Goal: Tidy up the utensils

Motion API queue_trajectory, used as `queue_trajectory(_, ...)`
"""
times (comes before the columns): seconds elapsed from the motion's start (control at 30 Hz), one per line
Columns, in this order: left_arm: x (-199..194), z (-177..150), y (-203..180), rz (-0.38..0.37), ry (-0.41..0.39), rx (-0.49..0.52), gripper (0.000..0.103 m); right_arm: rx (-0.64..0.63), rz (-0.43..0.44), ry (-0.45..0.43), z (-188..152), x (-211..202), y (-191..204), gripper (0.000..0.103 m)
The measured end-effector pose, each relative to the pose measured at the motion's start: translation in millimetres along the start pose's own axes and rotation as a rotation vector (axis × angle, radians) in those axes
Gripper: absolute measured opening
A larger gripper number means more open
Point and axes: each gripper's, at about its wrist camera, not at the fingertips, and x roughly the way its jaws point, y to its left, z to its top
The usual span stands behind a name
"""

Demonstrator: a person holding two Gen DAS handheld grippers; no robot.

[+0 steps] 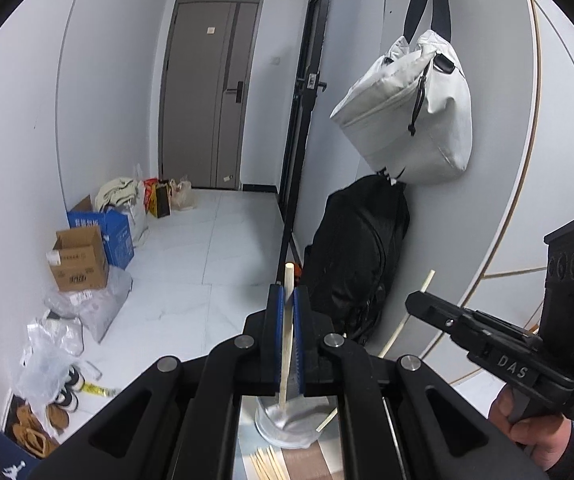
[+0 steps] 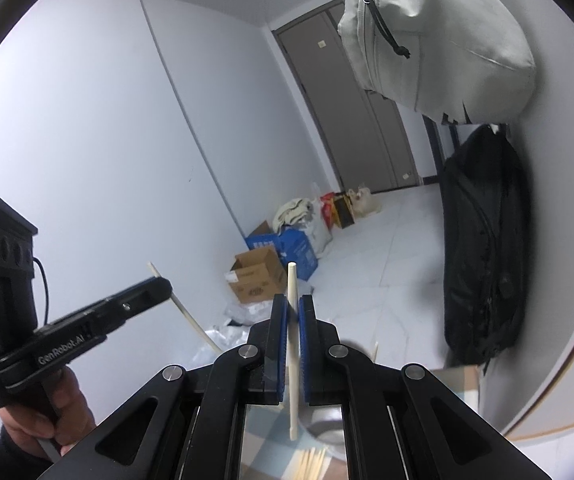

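In the left wrist view my left gripper (image 1: 287,292) is shut on a pale wooden chopstick (image 1: 285,344), which stands nearly upright between the blue pads. Under it sits a metal cup (image 1: 287,426) with another stick leaning on its rim. Several loose chopsticks (image 1: 267,464) lie on the mat in front. My right gripper (image 1: 413,305) hangs to the right, held by a hand. In the right wrist view my right gripper (image 2: 293,300) is shut on its own chopstick (image 2: 293,360), above the cup (image 2: 327,420) and loose chopsticks (image 2: 313,464). The left gripper (image 2: 165,286) is at the left.
A white bag (image 1: 411,112) hangs on the curved wall, with a black backpack (image 1: 359,256) below it. Cardboard boxes (image 1: 81,258) and plastic bags line the far wall on the tiled floor. A grey door (image 1: 207,92) closes the hallway.
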Motion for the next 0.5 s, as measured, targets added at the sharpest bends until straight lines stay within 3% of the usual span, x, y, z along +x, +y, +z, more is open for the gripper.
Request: queue_trajectory(0.5,59,9,15,-0.001,0.064,0.015,0.001,-0.001,-0.047,-0.025,32,41,-30,0.005)
